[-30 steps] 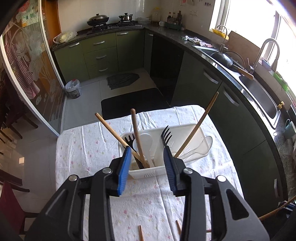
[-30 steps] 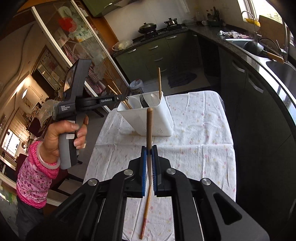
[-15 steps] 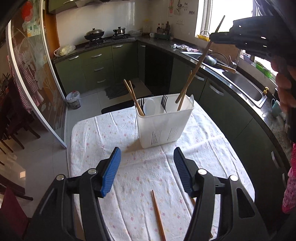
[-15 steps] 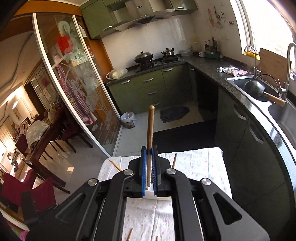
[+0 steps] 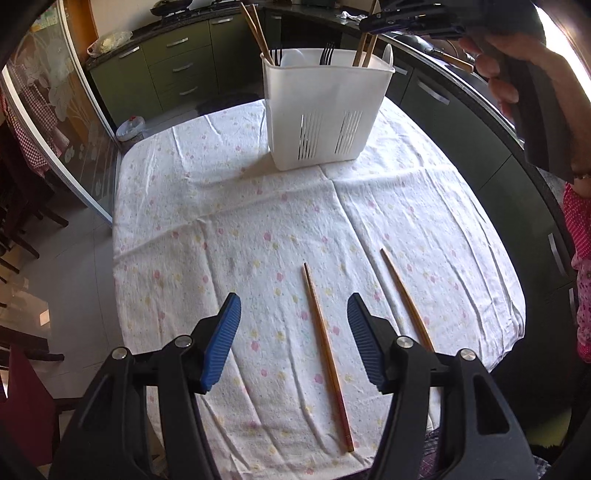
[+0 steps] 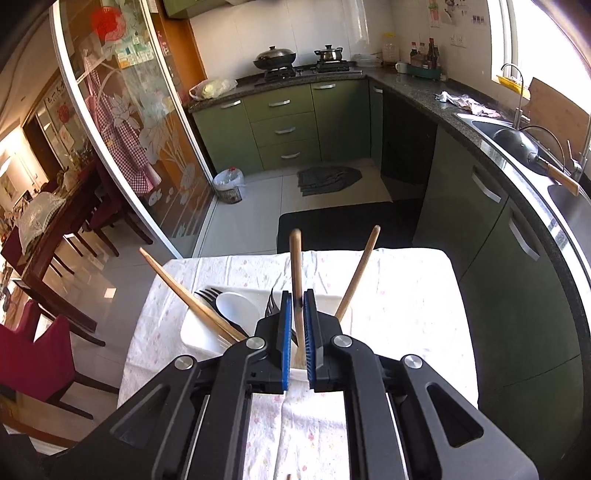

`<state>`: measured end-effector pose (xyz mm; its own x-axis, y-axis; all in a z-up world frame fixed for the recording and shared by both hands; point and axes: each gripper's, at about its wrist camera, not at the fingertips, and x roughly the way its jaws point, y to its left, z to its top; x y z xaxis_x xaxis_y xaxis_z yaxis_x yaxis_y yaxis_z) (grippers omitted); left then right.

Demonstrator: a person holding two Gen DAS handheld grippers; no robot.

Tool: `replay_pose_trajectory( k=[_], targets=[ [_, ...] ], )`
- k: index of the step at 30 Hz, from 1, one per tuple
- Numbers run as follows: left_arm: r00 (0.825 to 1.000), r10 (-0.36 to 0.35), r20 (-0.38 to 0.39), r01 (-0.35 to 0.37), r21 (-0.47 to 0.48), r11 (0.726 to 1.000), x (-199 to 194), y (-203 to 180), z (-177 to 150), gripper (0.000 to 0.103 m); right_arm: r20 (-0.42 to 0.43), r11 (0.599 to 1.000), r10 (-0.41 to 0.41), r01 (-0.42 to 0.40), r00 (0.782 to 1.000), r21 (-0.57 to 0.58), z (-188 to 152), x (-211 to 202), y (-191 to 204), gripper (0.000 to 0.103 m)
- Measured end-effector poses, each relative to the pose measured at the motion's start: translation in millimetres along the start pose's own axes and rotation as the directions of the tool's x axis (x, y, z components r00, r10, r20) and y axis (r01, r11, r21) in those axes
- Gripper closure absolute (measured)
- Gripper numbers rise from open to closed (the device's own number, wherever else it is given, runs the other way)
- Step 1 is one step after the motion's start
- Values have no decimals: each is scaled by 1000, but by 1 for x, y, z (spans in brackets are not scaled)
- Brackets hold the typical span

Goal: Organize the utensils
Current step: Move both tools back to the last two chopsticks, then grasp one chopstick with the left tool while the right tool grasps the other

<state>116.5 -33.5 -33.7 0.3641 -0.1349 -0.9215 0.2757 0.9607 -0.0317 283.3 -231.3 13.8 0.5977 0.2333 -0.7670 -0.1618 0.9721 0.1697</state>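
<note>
A white slotted utensil holder (image 5: pixel 327 107) stands at the far side of the table and holds chopsticks, black forks and a white spoon. Two wooden chopsticks lie on the cloth: one (image 5: pixel 327 334) lies between my left gripper's open jaws, the other (image 5: pixel 404 297) lies just to the right. My left gripper (image 5: pixel 293 338) is open and empty, low over the cloth. My right gripper (image 6: pixel 296 332) is shut on a wooden chopstick (image 6: pixel 296 266) and holds it upright over the holder (image 6: pixel 207 338), with its lower end in the right compartment. The right gripper also shows above the holder in the left wrist view (image 5: pixel 413 22).
The table has a white flowered cloth (image 5: pixel 258 206). Green kitchen cabinets (image 6: pixel 288 125) and a counter with a sink (image 6: pixel 517 147) run behind and to the right. A glass sliding door (image 6: pixel 122 122) and red chairs (image 6: pixel 48 354) stand on the left.
My left gripper has drawn back from the holder and dropped low over the two loose chopsticks. My right gripper has carried its chopstick up and over the holder and lowered it in.
</note>
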Motion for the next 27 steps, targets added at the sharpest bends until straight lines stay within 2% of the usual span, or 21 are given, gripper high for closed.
replay_pose_trajectory(
  k=[1,2,4,8,10,12,17,19,21,23,24,27],
  targets=[
    [1000,4,-16,-4,-4,1000,5,0,-1,44,-2,1000,-3,3,1000,-6,-3,-1,1,74],
    [999,9,-31,-9,-2,1000,9,-2,-1,43,3,1000,-4,4,1000,-9,-5,-3,0,71],
    [998,13,-61,-14,-3,1000,19,-4,-1,42,25,1000,10,-10,1000,-10,-9,-17,-2,70],
    [987,-2,-158,-4,-38,999,42,-8,-2,42,85,994,110,-111,990,8,-30,-71,-14,70],
    [978,-2,-206,-9,-52,999,56,-10,-3,42,95,986,166,-166,982,-7,-49,-98,-19,66],
    [966,-9,-259,-10,-74,997,71,-11,-3,42,73,982,190,-189,979,-30,-74,-116,-20,62],
    [938,-25,-346,-25,-139,990,103,-10,0,43,-43,973,224,-225,974,-43,-138,-134,-37,62],
    [930,-35,-367,-20,-145,989,112,-13,2,50,-71,973,226,-229,971,-23,-155,-138,-49,62],
    [916,-53,-397,-9,-152,988,121,-17,3,66,-86,976,216,-217,973,-2,-169,-142,-63,62],
    [917,-34,-398,-22,-135,991,124,-21,5,69,-90,980,201,-201,975,18,-178,-146,-76,60],
    [917,-30,-398,-21,-121,992,125,-25,6,73,-93,981,194,-192,977,25,-181,-147,-80,58],
    [914,-1,-405,-45,-105,993,127,-30,8,75,-109,979,199,-194,974,57,-189,-147,-93,58]
  ],
)
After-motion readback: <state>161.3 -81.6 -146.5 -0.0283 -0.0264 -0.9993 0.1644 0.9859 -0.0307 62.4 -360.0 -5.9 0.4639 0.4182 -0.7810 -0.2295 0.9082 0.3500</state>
